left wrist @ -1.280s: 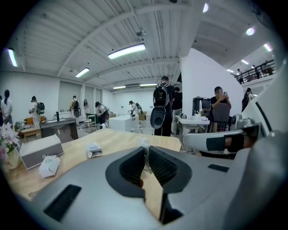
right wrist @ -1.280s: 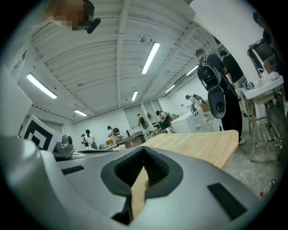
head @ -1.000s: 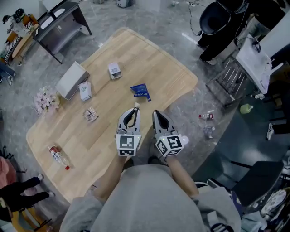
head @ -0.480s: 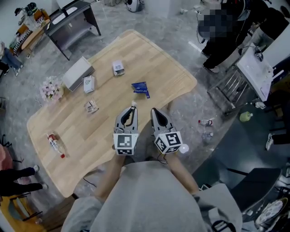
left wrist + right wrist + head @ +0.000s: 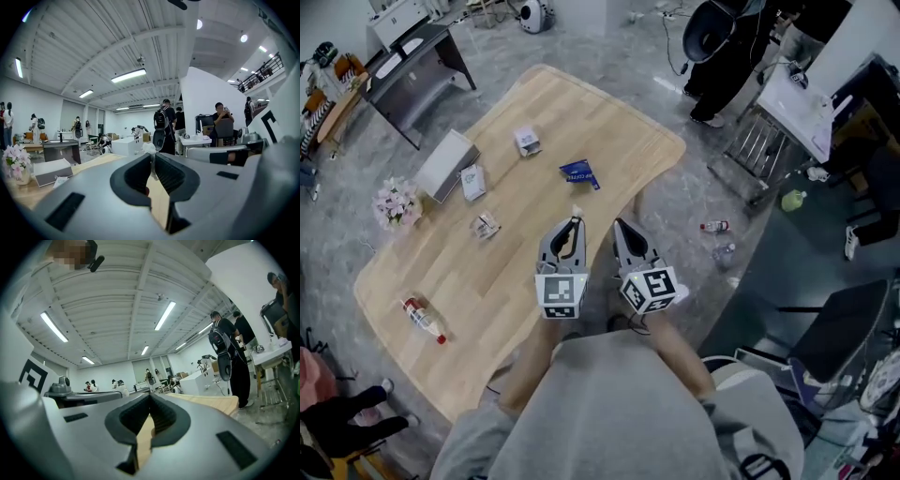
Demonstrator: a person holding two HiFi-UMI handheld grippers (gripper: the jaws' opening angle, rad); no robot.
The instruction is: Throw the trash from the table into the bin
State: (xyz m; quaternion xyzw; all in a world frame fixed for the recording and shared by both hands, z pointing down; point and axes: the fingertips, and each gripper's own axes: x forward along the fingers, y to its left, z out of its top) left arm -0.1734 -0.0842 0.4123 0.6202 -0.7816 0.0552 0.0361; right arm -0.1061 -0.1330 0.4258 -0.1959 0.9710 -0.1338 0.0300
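The left gripper (image 5: 574,225) is clenched on a small white scrap (image 5: 576,212), pinched thin between its jaw tips; in the left gripper view (image 5: 151,157) the scrap (image 5: 149,148) shows as a crumpled tuft poking up past the tips. It is too small to tell what it is. The right gripper (image 5: 621,226) sits just beside the left with its jaws pressed together and nothing between them, which the right gripper view (image 5: 150,397) confirms. Both are held above the near edge of the wooden table (image 5: 609,131). The person's grey-clad torso hides that edge below the grippers.

Just beyond the jaw tips, toward the table's right edge, lies a blue packet (image 5: 579,173). Farther off, toward the far corner, is a small white carton (image 5: 526,142). Along the left edge stands a white box (image 5: 446,165) with a white packet (image 5: 473,182) touching it. A bunch of pale flowers (image 5: 397,203) stands at that same edge. A crumpled wrapper (image 5: 485,225) lies between the packet and the grippers. Near the left corner lies a clear bottle (image 5: 423,320) with a red cap. The print on the packets cannot be read.
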